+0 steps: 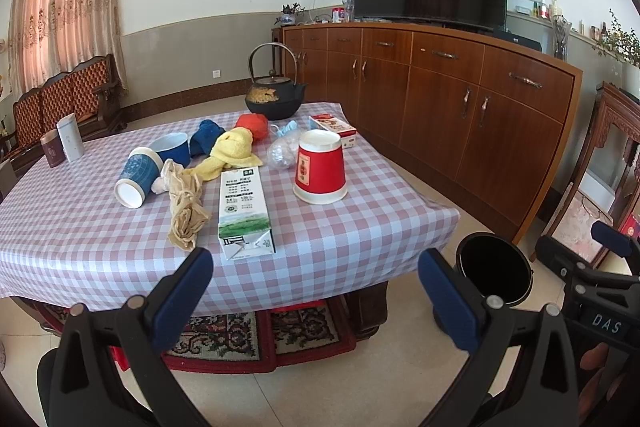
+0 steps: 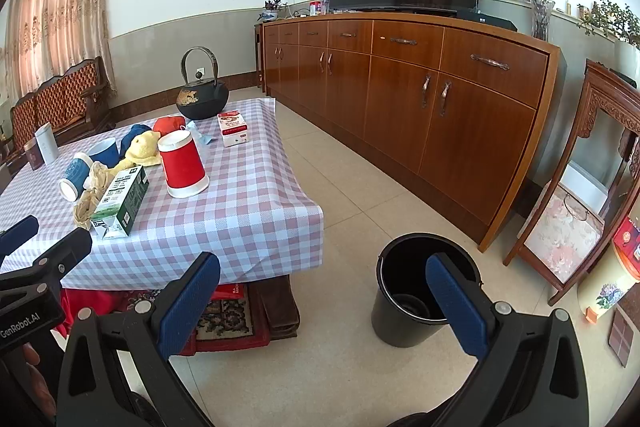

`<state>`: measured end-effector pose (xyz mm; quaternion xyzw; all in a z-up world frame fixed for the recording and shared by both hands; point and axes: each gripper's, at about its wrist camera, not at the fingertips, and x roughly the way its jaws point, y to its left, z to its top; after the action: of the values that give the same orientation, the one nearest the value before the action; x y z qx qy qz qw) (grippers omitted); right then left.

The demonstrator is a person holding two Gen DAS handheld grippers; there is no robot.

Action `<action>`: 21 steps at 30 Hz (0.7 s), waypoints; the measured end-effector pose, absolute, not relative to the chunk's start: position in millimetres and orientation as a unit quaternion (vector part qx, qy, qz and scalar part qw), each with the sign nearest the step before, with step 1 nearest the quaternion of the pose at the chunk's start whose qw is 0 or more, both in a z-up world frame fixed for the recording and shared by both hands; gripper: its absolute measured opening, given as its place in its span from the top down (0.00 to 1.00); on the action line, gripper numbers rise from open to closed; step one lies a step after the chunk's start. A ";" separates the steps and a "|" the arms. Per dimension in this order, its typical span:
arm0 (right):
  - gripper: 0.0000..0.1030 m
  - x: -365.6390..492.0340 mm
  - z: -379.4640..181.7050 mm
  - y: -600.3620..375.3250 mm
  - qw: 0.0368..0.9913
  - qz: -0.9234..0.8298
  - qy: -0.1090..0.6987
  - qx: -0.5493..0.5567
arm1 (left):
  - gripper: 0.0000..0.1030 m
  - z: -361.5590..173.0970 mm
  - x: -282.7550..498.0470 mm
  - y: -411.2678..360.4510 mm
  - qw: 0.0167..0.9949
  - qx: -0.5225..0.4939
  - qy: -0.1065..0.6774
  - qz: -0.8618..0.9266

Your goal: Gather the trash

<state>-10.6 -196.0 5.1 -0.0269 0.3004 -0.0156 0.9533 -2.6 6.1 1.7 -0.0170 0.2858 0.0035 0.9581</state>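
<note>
On the checked tablecloth [image 1: 80, 235] lie a green-and-white milk carton [image 1: 244, 211], crumpled beige paper [image 1: 186, 211], a blue paper cup [image 1: 138, 175] on its side, an upturned red paper cup [image 1: 320, 167] and a crushed clear bottle [image 1: 282, 151]. A black bin [image 2: 420, 291] stands on the floor right of the table. My left gripper [image 1: 316, 295] hovers open and empty before the table's near edge. My right gripper [image 2: 324, 303] is open and empty too, with its right finger in front of the bin.
Yellow [image 1: 234, 151], blue [image 1: 206, 137] and red cloths [image 1: 252, 125], a blue cup [image 1: 174, 147], an iron teapot [image 1: 274, 95], a red-white box [image 1: 334, 129] and two tins [image 1: 70, 139] share the table. A long wooden sideboard [image 2: 440, 99] with a TV runs along the right.
</note>
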 end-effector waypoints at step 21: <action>0.00 -12.0 8.5 -199.2 0.953 -0.017 0.301 -0.025 | 0.00 0.0 2.0 1.8 0.958 -0.015 0.287 0.003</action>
<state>-12.0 -199.2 8.5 -0.0254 0.3007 -0.0169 0.9532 1.9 1.8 0.0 -0.0148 0.2867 0.0028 0.9579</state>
